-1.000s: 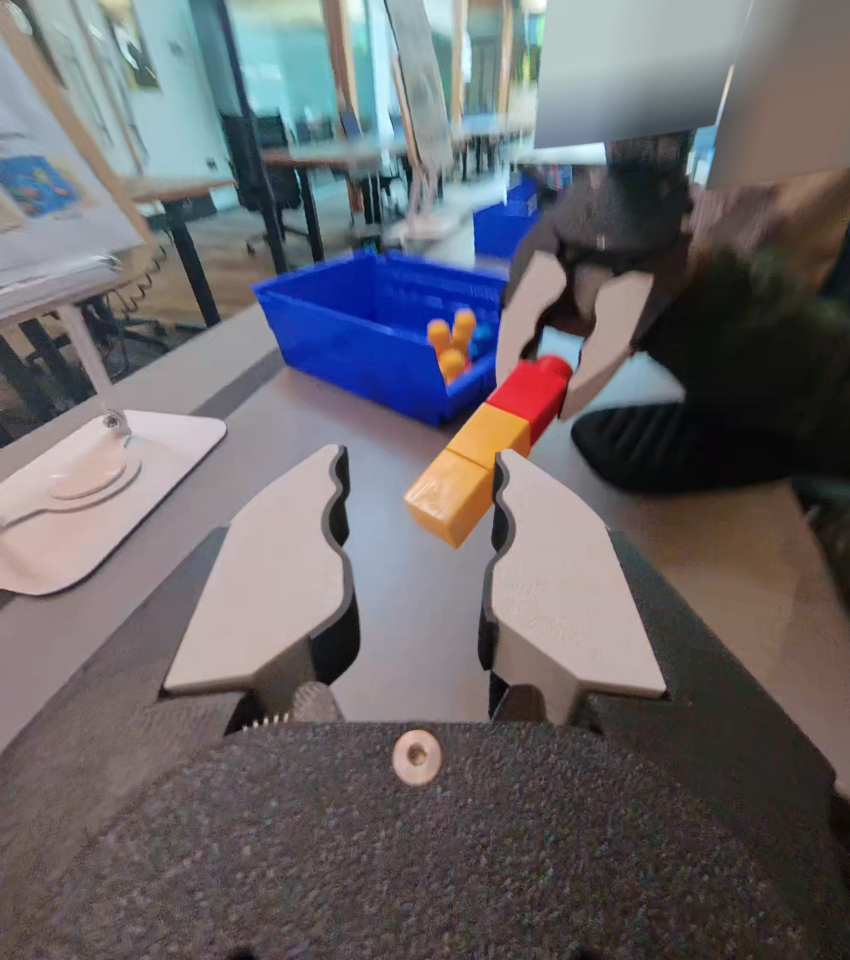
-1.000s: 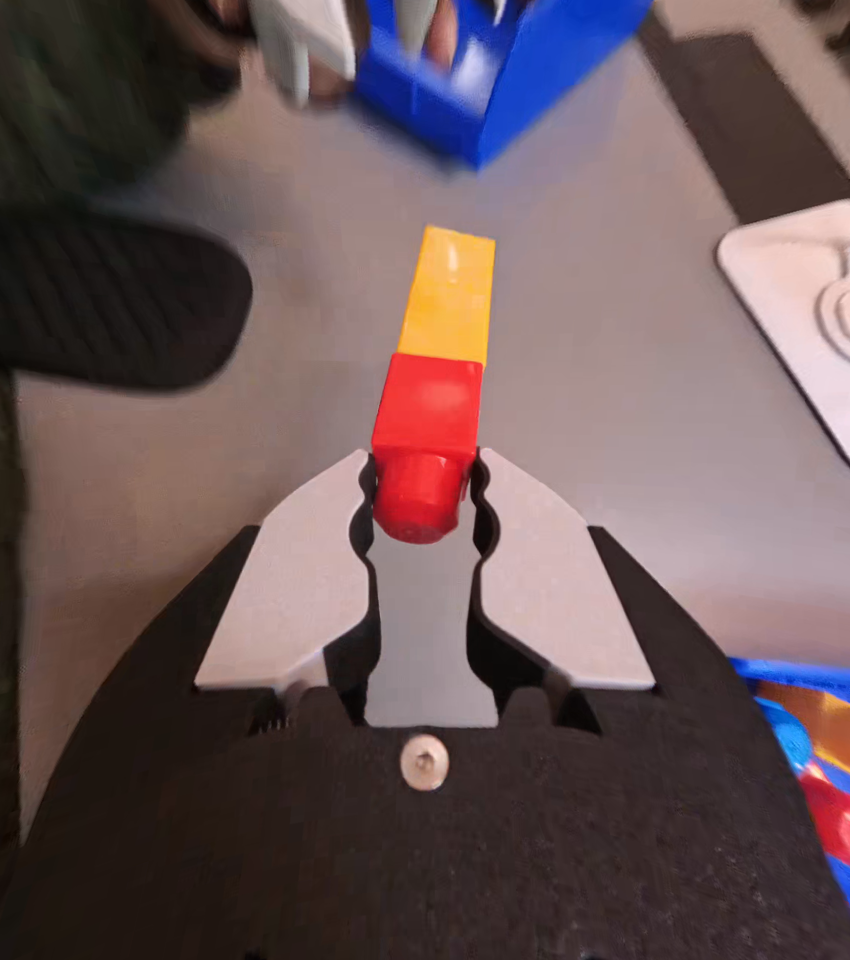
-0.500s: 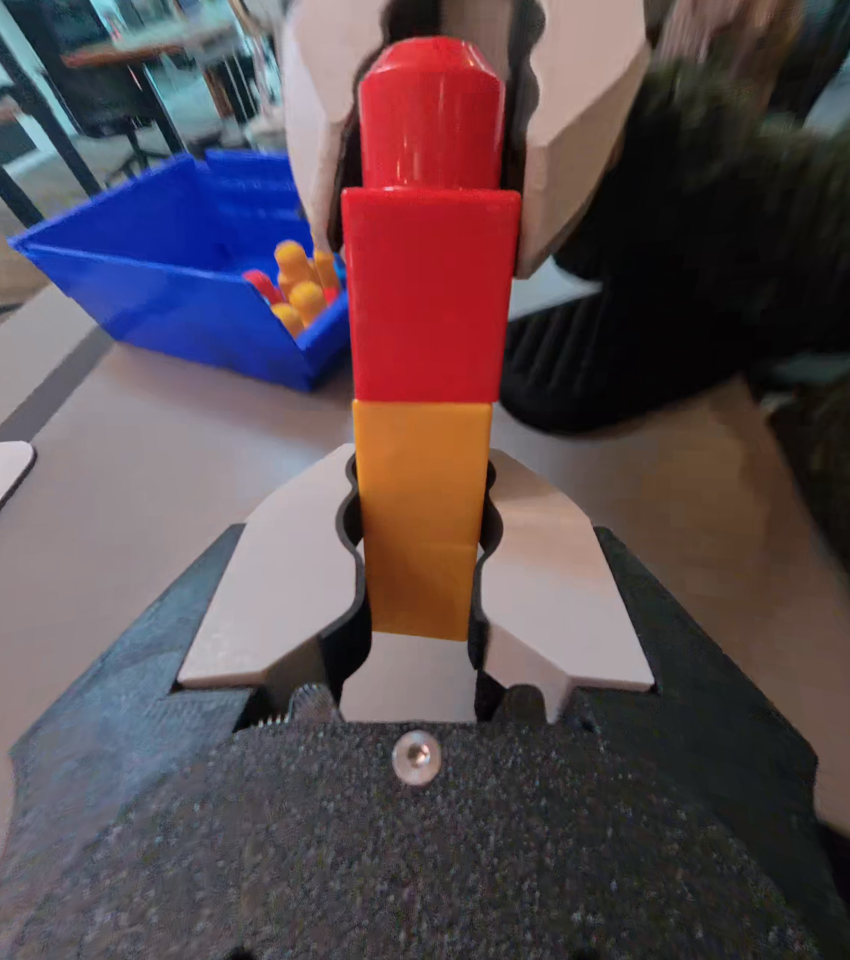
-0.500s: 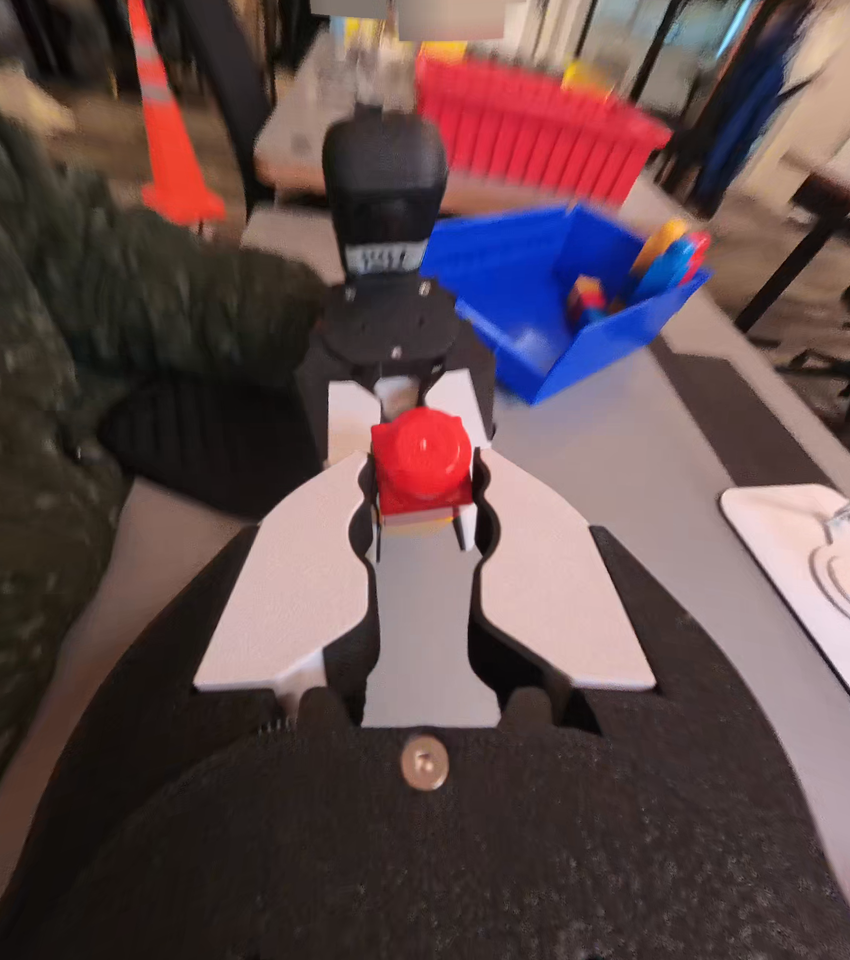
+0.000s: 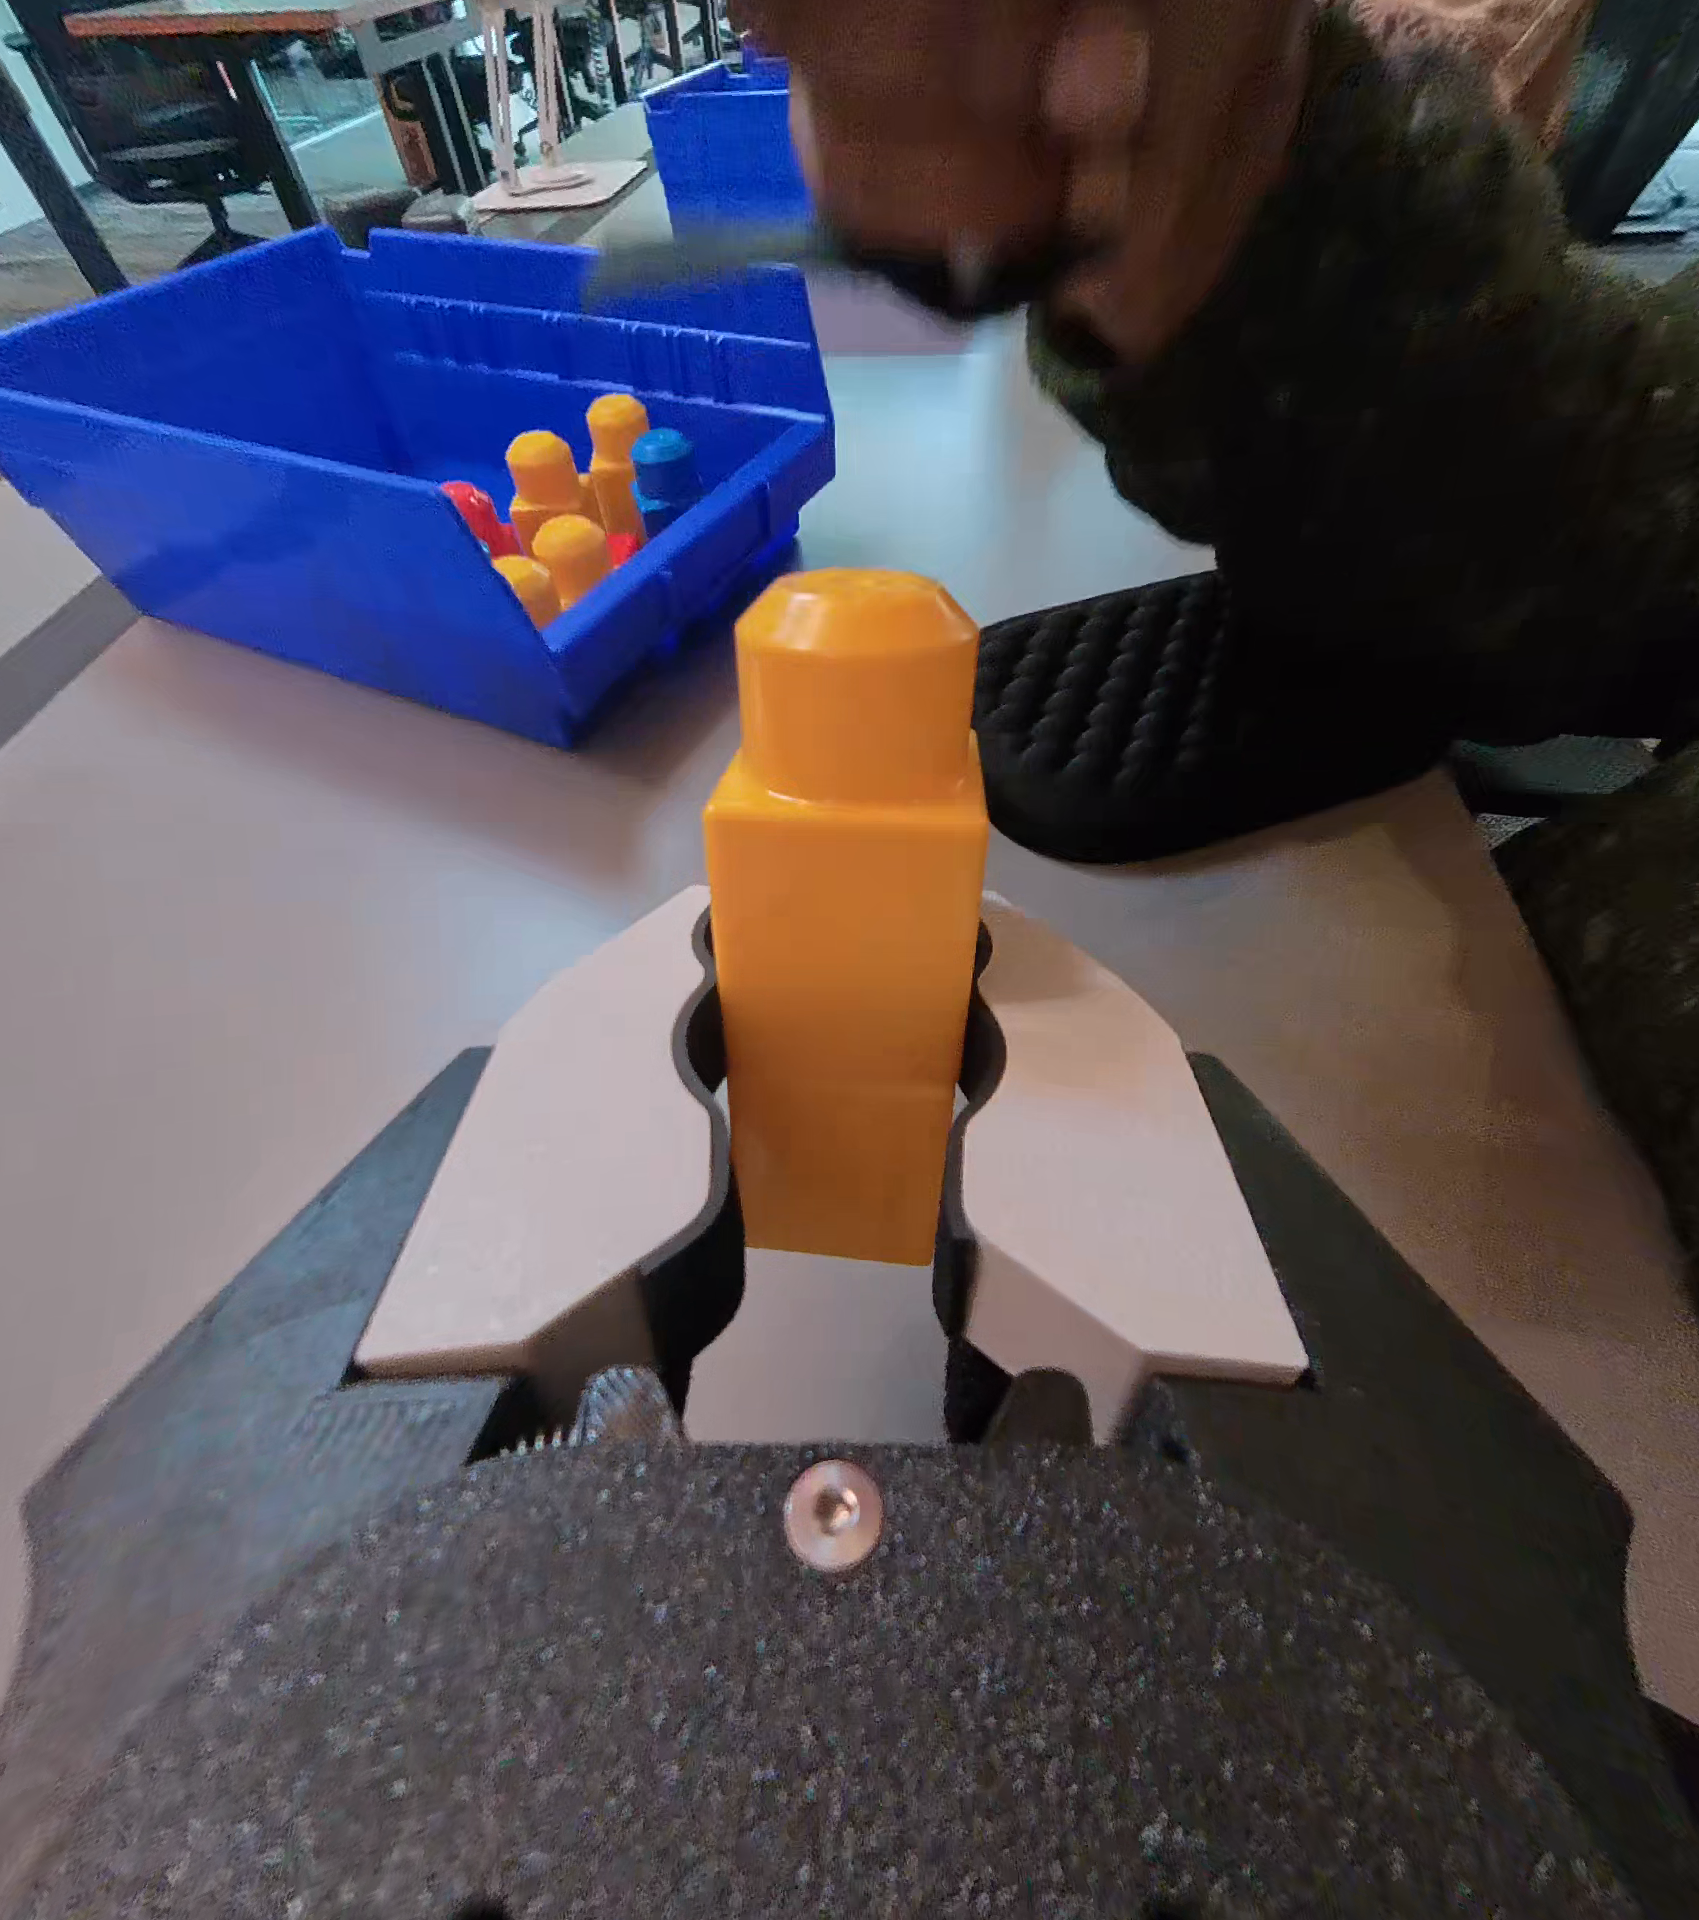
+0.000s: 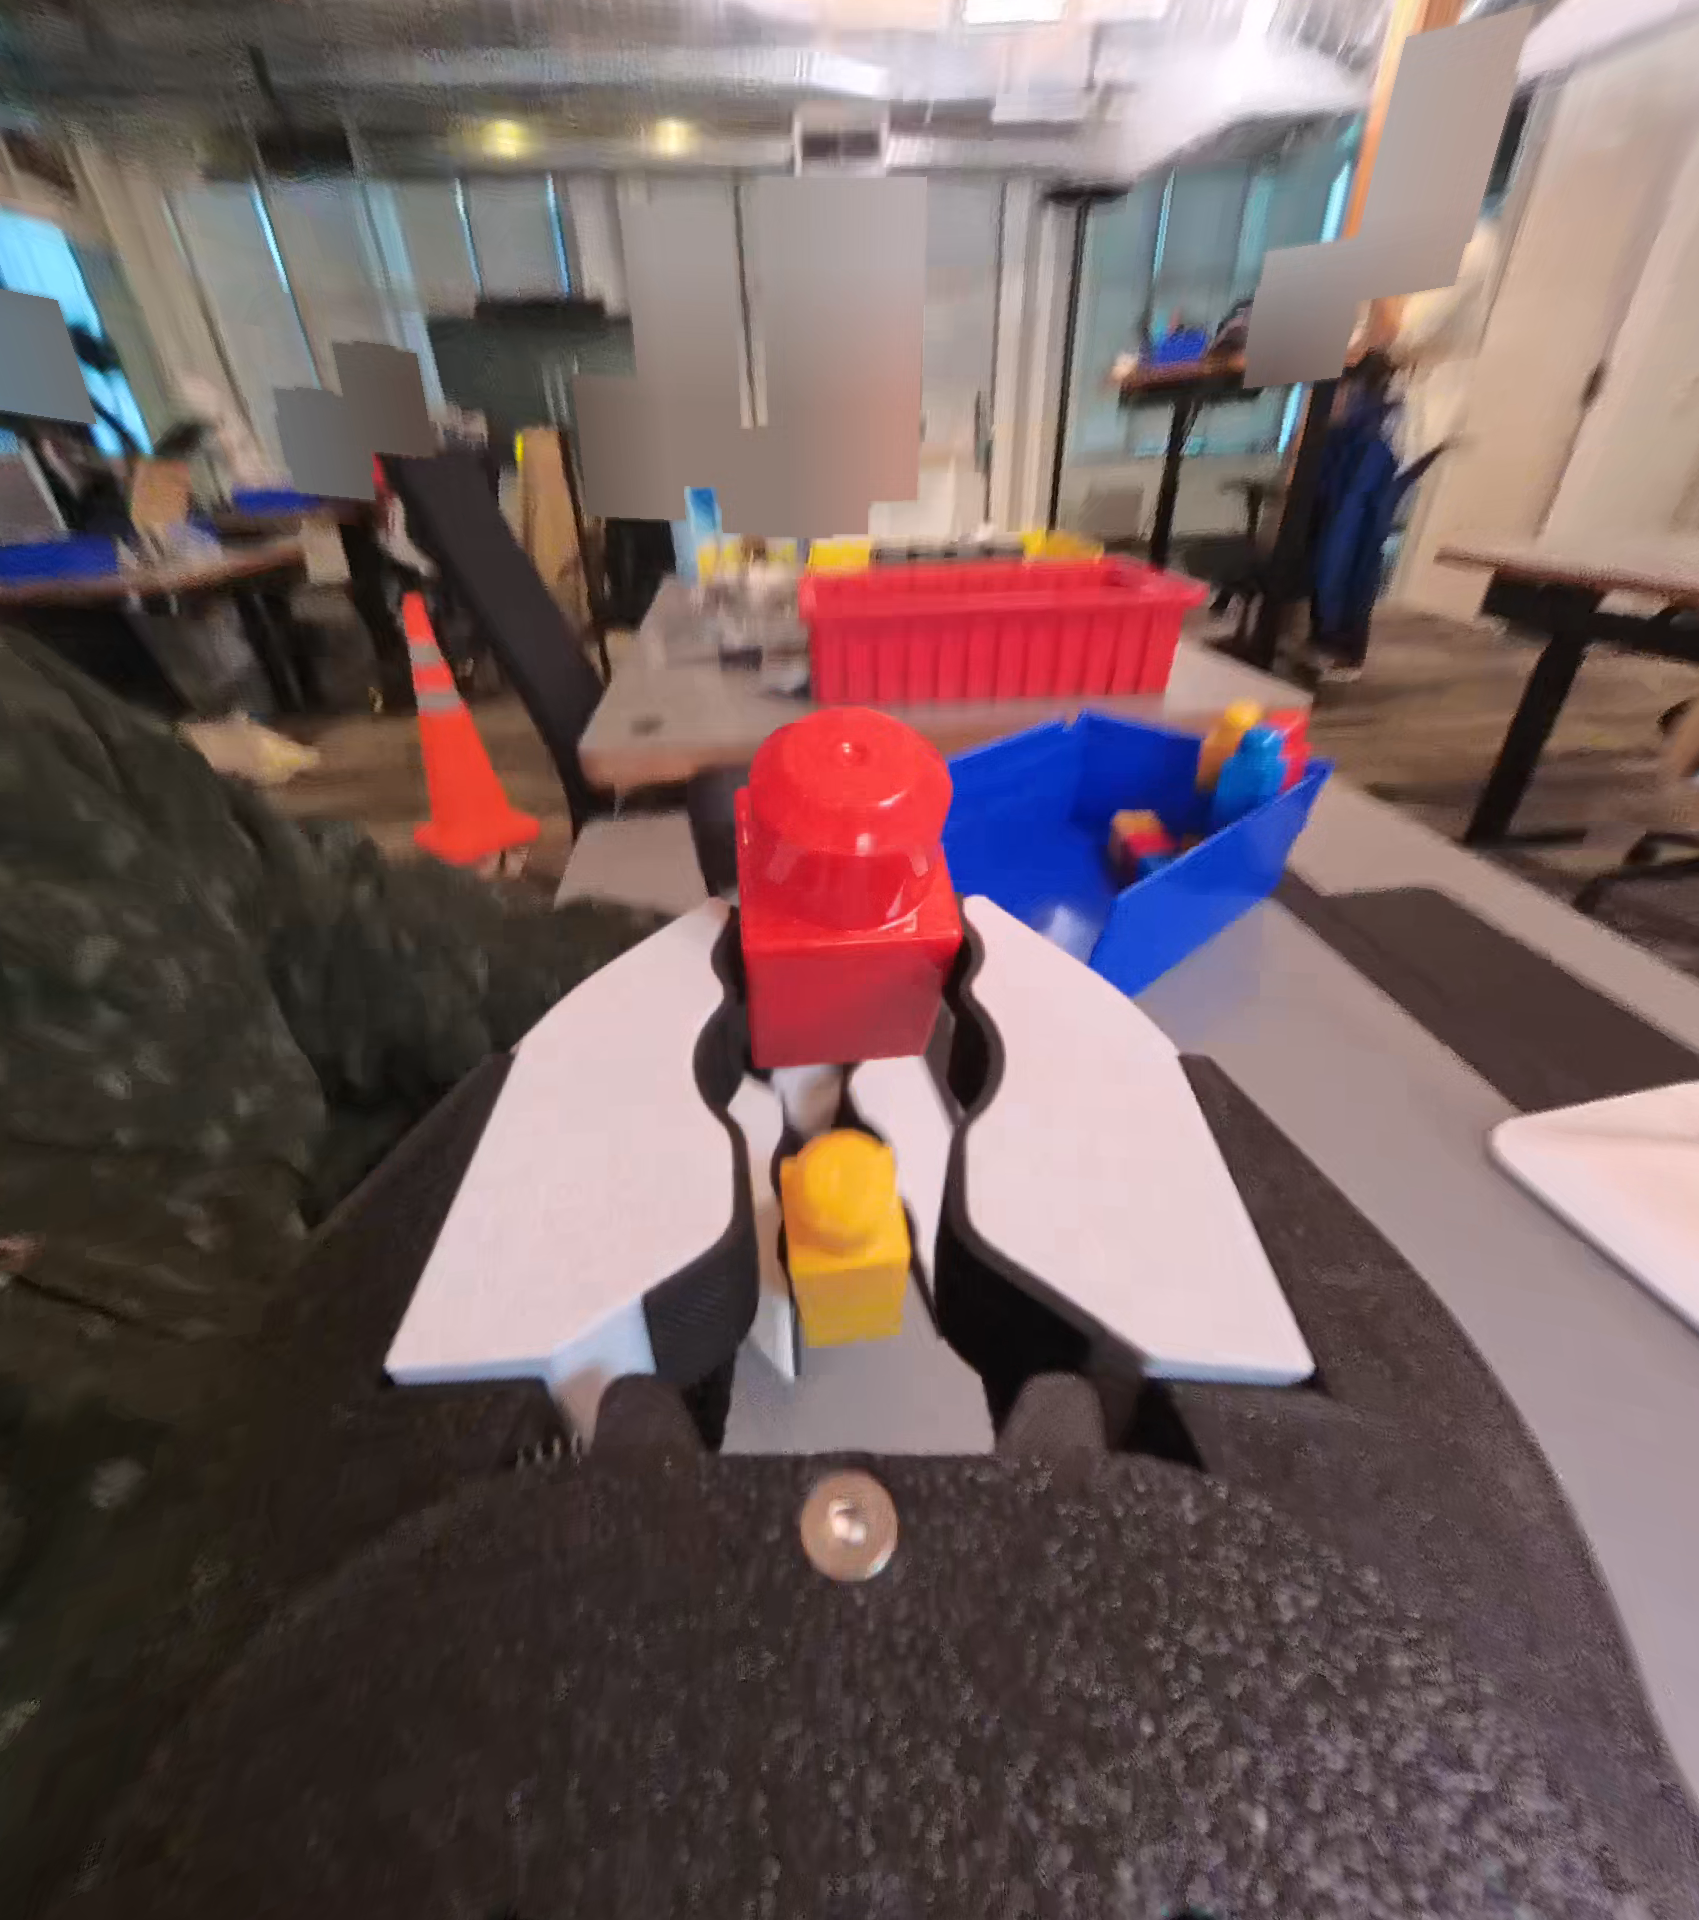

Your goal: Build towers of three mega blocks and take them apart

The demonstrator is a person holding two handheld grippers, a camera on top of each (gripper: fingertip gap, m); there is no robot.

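In the left wrist view my left gripper (image 5: 843, 997) is shut on a stack of two orange blocks (image 5: 843, 966), stud end pointing away, held above the grey table (image 5: 232, 966). In the right wrist view my right gripper (image 6: 845, 977) is shut on a single red block (image 6: 845, 935), stud up, lifted clear. Below it, between my fingers, the orange stack (image 6: 843, 1236) shows in the other gripper's white fingers (image 6: 902, 1122). A blurred hand and dark sleeve (image 5: 1396, 343) fill the upper right of the left wrist view.
A blue bin (image 5: 305, 488) with several orange, red and blue blocks stands on the table; it also shows in the right wrist view (image 6: 1136, 862). A white stand base (image 6: 1655, 1205) lies at right. A black mesh chair part (image 5: 1167, 717) sits near the table edge. Tip to tip, the grippers are about 15 cm apart.
The red block has come off the orange stack: my right gripper pulled it up and away, while my left gripper, which closed on the orange blocks a second ago, keeps them.
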